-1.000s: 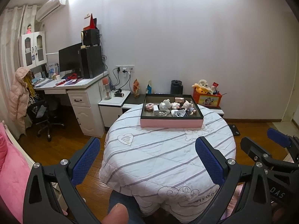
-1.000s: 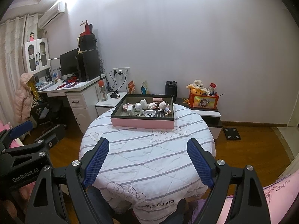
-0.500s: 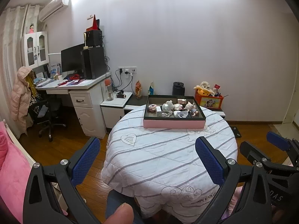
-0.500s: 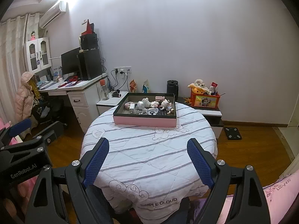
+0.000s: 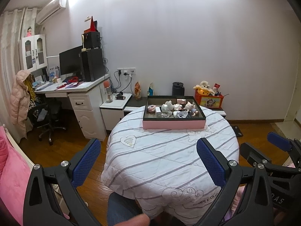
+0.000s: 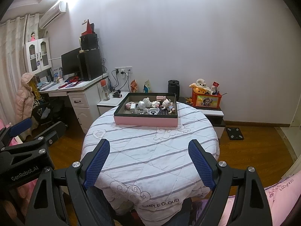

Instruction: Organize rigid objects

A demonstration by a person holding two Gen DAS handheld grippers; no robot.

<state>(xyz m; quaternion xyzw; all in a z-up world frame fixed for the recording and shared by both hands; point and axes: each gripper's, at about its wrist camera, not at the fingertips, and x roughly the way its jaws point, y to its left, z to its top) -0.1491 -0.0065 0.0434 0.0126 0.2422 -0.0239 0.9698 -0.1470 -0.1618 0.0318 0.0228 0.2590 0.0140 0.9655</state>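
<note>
A pink-sided tray (image 5: 174,124) (image 6: 145,122) with a dark rim sits at the far side of a round table covered by a white striped quilt (image 5: 169,154) (image 6: 150,150). In the tray lie several small rigid things: white figurines (image 5: 168,107) (image 6: 144,103), a small doll (image 5: 193,111) (image 6: 170,107), a pink box (image 5: 181,101). My left gripper (image 5: 148,146) hangs open over the near part of the table, nothing between its blue pads. My right gripper (image 6: 148,146) is open too, well short of the tray, and also shows in the left wrist view, right gripper (image 5: 270,150).
A white desk (image 5: 75,92) with a monitor and speakers stands at left, an office chair (image 5: 47,116) beside it. A low cabinet behind the table carries an orange toy box (image 5: 208,98) (image 6: 206,98) and a black jug (image 5: 177,88). Pink bedding (image 5: 11,169) lies near left. Wooden floor surrounds the table.
Both views have shifted slightly, so the tray sits a little further right in the frames. Both grippers stay open and empty.
</note>
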